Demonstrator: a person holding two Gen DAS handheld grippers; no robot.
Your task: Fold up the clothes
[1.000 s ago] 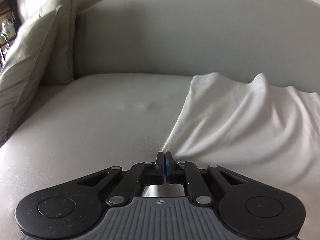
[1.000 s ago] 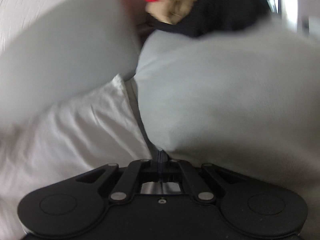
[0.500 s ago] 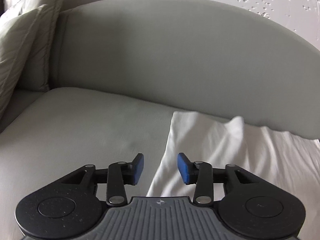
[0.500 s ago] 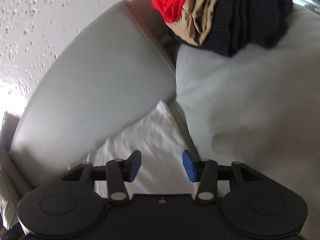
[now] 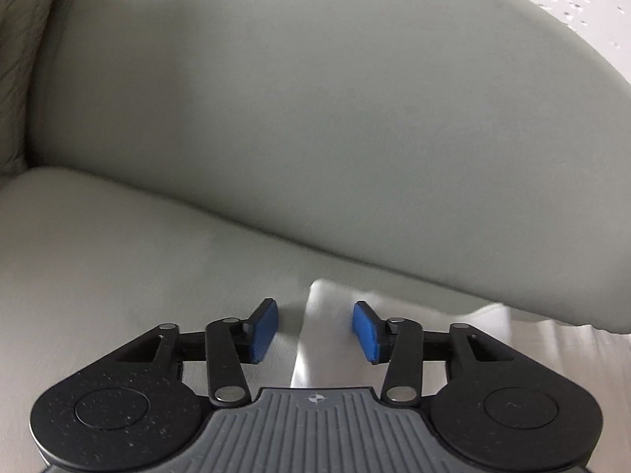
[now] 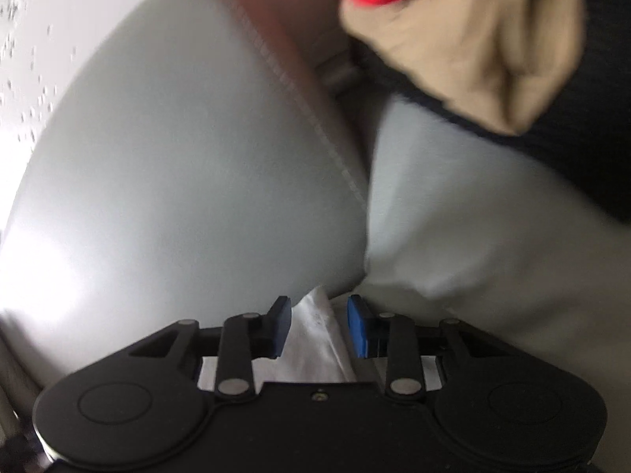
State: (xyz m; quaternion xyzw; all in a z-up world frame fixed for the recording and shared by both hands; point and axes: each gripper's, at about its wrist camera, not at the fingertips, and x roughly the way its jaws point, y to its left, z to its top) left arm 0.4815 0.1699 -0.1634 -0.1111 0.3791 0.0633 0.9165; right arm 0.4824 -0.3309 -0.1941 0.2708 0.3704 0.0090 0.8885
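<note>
Lying flat on the grey sofa seat (image 5: 118,260), white garment (image 5: 327,339) with both tongs over it.
Garment's far edge sits at the backrest (image 5: 315,118). Left tongs (image 5: 315,329) and right tongs (image 6: 319,325) apart, pads clear of the cloth, jaws just closing in. Red, tan and dark clothes pile (image 6: 473,39) on the cushion beyond, blurred.

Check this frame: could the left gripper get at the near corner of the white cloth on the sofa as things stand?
Probably yes. The left gripper is open, its jaws having just narrowed a little, and the white cloth corner lies on the sofa seat in line with the gap, untouched, nothing lying over it.
</note>
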